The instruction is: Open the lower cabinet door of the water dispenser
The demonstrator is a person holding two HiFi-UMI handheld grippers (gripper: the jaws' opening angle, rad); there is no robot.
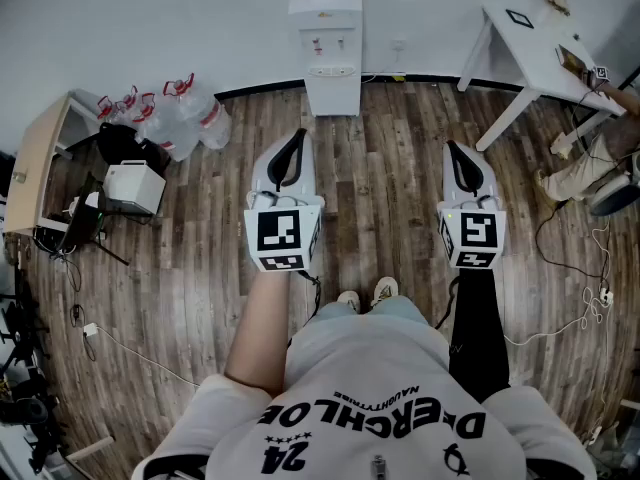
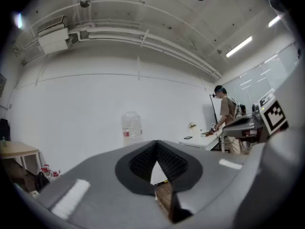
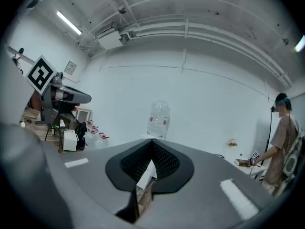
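Likely approach step: left gripper [image 1: 296, 136] and right gripper [image 1: 453, 149] are hovering, jaws closed and empty, well apart from the water dispenser [image 1: 327, 28]; its lower cabinet door [image 1: 331, 94] needs reaching next.

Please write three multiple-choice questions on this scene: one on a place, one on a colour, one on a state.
1. Where does the water dispenser stand? A) by the wall B) mid-floor C) behind the person
2. What colour are the caps of the spare bottles? A) blue B) red C) green
3. Jaws of the left gripper and right gripper? A) open B) shut, empty C) shut on a cup
Answers: 1 A, it stands at the wall's foot; 2 B, red tops show; 3 B, pads meet, nothing between.
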